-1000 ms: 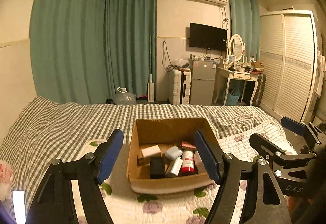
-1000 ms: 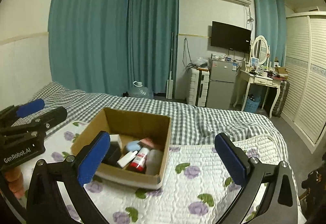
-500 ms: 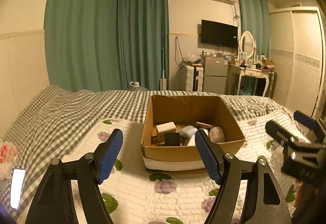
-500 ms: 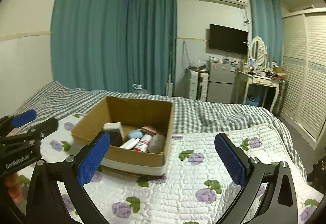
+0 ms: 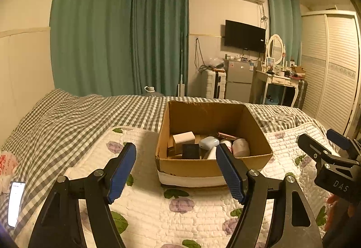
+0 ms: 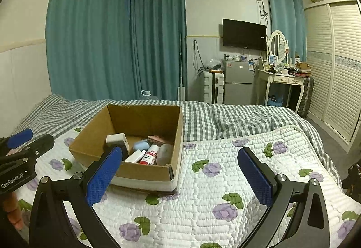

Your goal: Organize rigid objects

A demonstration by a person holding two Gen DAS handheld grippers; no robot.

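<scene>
A cardboard box (image 5: 214,166) sits on the floral quilt (image 5: 185,214) spread over the bed (image 5: 67,117), its top open. Inside lie several small things packed close together: a pale block (image 5: 183,137), a black cube (image 5: 190,151) just in front of it, a light blue case (image 5: 208,142), a red-and-white bottle (image 6: 150,154), a white tube (image 6: 135,156) beside that, and a grey rounded jar (image 5: 241,147) at the right end.

The left tool (image 5: 176,171) hovers above the quilt in front of the box, its 2 blue pads (image 5: 120,172) spread wide apart and holding nothing. The right tool (image 6: 180,178) also hangs over the quilt, just to the right of the box's near corner, its pads (image 6: 255,177) likewise wide apart and empty. Each tool shows at the edge of the other's view.

A phone (image 5: 15,203) with a lit screen lies on the checked cover at the far left. Beyond the bed stand green curtains (image 5: 117,33), a TV (image 5: 244,36), a small fridge (image 5: 239,81) and a dressing desk (image 5: 277,81).
</scene>
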